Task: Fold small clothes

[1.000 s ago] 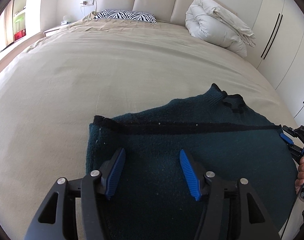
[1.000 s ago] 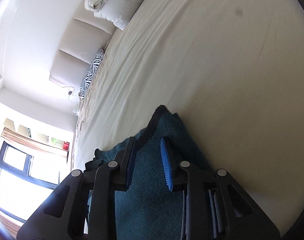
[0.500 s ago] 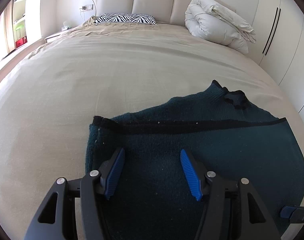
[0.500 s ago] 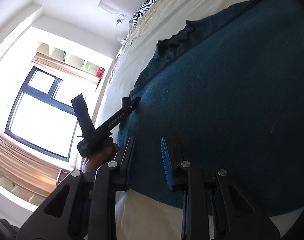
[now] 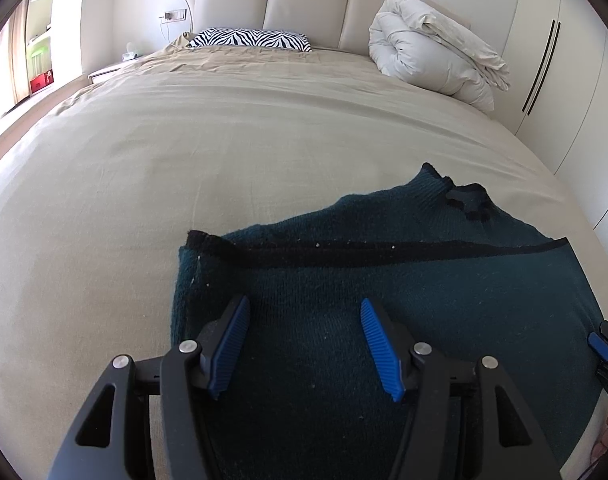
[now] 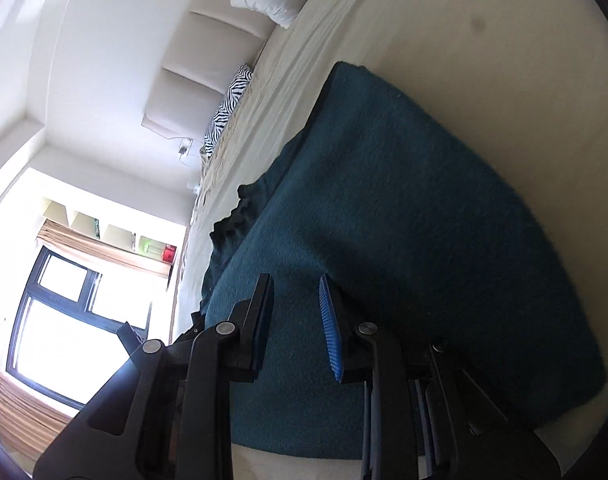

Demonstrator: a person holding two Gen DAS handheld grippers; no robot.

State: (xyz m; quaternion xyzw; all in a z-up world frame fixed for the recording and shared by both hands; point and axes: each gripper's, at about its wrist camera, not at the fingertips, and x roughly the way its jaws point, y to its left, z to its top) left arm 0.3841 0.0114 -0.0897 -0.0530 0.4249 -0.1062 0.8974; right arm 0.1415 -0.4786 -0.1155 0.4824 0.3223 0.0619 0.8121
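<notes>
Left tongs spread wide, empty, hovering low over near part of sweater. Right tongs parted by a narrower gap, nothing between the pads, also above the knit; seen from the left view at the sweater's right edge. Sweater lying on the bed, near the foot end, dark teal with black trim. Looks folded over once already: a black-edged hem runs straight across the top layer, collar poking out beyond it on the far side. Judged partway done; at least one more fold left, plus squaring of the rumpled left corner. Beyond the sweater, open beige cover, nothing lying on it near the work. Farther off, zebra pillow against the headboard, rolled white duvet to its right, wardrobe doors at far right. Neither close enough to hinder folding.
</notes>
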